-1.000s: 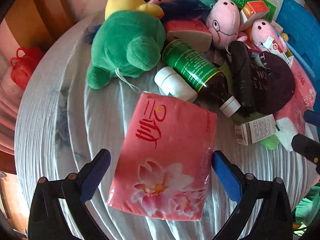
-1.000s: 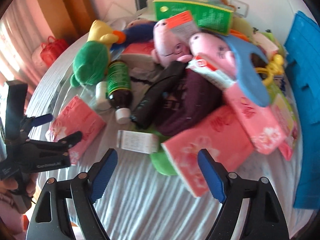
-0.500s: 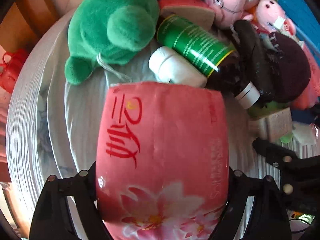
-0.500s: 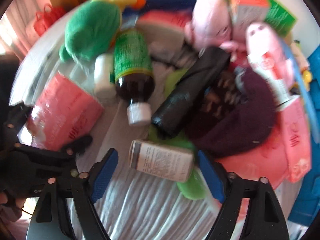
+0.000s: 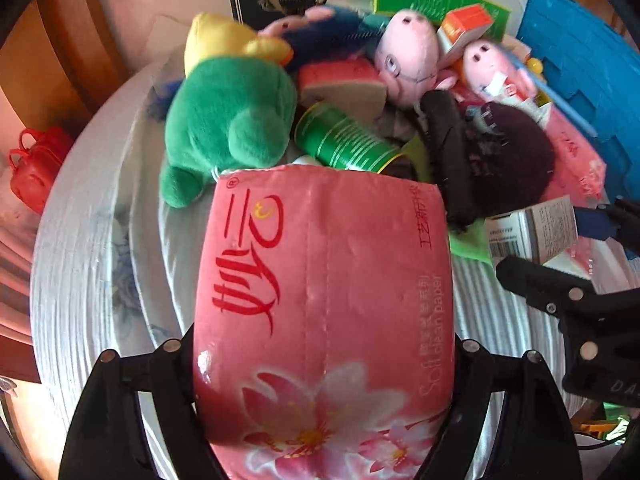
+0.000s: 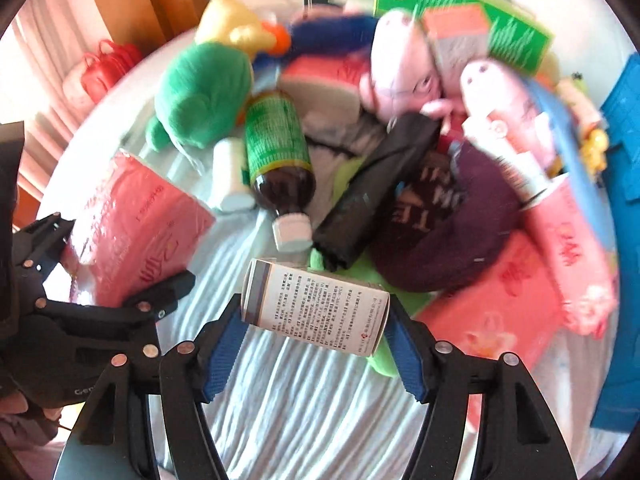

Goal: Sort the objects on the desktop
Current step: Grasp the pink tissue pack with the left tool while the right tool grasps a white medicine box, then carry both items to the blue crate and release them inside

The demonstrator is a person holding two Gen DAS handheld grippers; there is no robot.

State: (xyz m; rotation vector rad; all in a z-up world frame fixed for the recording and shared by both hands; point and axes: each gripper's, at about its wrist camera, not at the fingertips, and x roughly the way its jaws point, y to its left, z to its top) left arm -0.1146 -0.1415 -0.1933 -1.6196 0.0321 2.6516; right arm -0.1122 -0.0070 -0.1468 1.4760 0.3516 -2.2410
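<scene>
Between the left jaws, the pink tissue pack [image 5: 324, 312] reads "Soft clean paper" beside red Chinese brush characters. Beyond the right jaws, the dark cap [image 6: 444, 220] shows letters "TE". The small white box [image 6: 316, 312] between them carries print too fine to read.

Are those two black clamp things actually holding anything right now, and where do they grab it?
Yes. The left gripper clamps the pink tissue pack by its long sides. The right gripper has been closing on the small white box, pads at its two ends.
</scene>
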